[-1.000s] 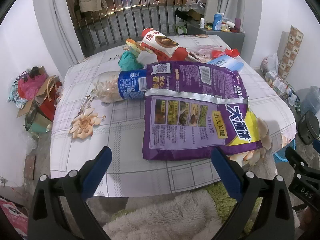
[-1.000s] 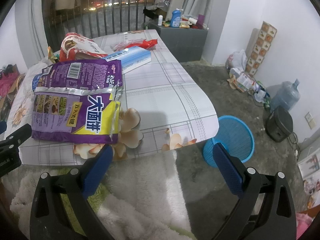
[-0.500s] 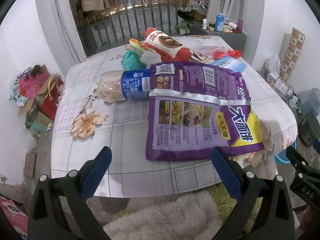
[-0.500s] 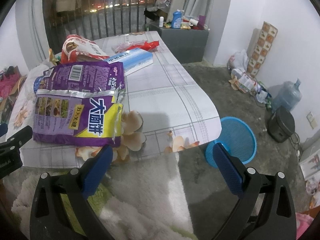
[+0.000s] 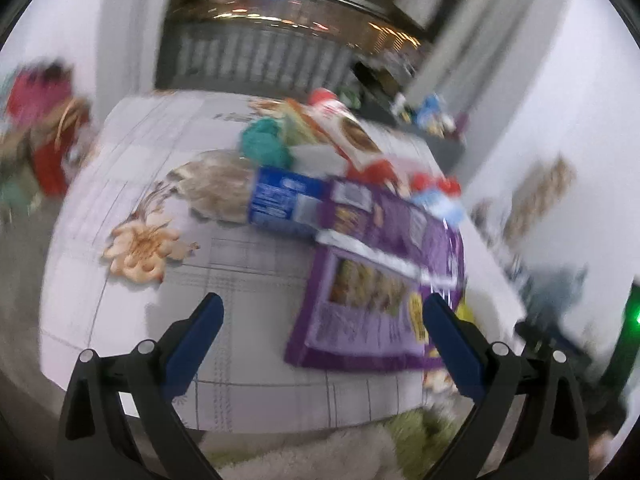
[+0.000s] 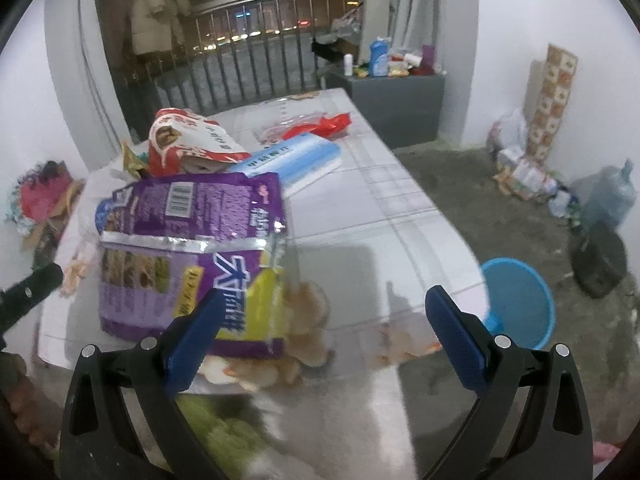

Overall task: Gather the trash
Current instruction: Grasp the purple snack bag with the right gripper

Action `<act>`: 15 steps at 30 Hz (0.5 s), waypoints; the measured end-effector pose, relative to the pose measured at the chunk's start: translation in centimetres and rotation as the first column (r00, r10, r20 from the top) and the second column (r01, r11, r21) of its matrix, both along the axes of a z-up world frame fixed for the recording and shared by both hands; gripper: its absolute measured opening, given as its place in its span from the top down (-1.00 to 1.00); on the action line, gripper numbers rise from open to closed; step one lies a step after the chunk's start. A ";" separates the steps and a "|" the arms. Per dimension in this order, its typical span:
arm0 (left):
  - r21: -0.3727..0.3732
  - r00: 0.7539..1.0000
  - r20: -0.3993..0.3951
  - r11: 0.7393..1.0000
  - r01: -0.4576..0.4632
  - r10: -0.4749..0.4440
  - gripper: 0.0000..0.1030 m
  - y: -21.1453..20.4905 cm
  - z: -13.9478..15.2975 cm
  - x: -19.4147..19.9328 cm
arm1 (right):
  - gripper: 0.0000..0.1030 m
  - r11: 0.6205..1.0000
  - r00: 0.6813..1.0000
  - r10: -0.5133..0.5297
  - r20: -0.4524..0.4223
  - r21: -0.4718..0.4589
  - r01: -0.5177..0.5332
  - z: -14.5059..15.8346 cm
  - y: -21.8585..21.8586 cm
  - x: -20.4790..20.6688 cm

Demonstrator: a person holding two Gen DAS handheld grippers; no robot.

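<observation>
Checked floral tablecloth (image 6: 400, 208) carries a flat purple foil snack bag (image 6: 188, 248). Both my left gripper (image 5: 322, 320) and right gripper (image 6: 320, 316) hang spread wide, empty, above its near edge.

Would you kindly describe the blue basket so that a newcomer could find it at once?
Start at the table with the checked, flowered cloth. The blue basket stands on the bare floor just off the table's near right corner, as the right wrist view shows. It is round, open-topped, and the only blue thing on the floor there.

My left gripper (image 5: 320, 316) hangs with fingers spread wide and empty above the near edge of the table (image 5: 120, 184). A purple bag (image 5: 368, 300) lies flat ahead, its far end overlapping a blue-labelled bottle (image 5: 248, 192). The view is motion-blurred.
</observation>
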State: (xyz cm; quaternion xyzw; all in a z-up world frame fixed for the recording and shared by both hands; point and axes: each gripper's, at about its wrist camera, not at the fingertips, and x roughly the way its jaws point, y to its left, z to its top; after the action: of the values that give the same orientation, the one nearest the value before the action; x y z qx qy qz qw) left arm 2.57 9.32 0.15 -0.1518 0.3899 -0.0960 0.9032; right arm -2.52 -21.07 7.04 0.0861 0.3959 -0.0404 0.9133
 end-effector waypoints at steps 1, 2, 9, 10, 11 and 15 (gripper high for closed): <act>-0.028 1.000 -0.013 1.000 -0.008 0.007 -0.89 0.5 -0.3 0.3 | -0.86 1.000 1.000 0.017 0.001 0.016 -0.017 -0.1 0.2 0.1; -0.047 0.999 -0.037 0.999 -0.014 0.013 -0.89 1.0 -0.8 0.9 | -0.85 0.999 0.999 0.040 0.002 0.033 -0.040 -0.2 0.5 0.1; -0.057 0.999 -0.001 0.998 0.038 -0.038 -0.89 1.4 -1.7 2.4 | -0.47 0.925 0.974 0.222 -0.046 0.325 -0.196 -0.9 1.4 0.9; -0.057 0.999 0.005 0.997 0.053 -0.053 -0.89 1.4 -1.7 2.6 | -0.42 0.907 0.966 0.252 -0.063 0.364 -0.212 -1.2 1.7 1.0; -0.055 0.998 0.005 0.996 0.067 -0.067 -0.82 1.1 -1.9 3.0 | -0.27 0.876 0.953 0.289 -0.088 0.426 -0.226 -1.8 1.9 1.1; -0.087 0.992 -0.029 0.989 0.121 -0.124 -0.32 0.7 -3.4 4.3 | -0.03 0.749 0.911 0.372 -0.180 0.637 -0.180 -4.7 2.4 1.2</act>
State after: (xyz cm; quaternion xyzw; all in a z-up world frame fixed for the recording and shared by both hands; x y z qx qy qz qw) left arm 6.90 9.98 -3.22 -0.1673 0.4094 -0.1651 0.8815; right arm -1.36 -18.62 2.30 0.3074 0.5278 0.2134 0.7625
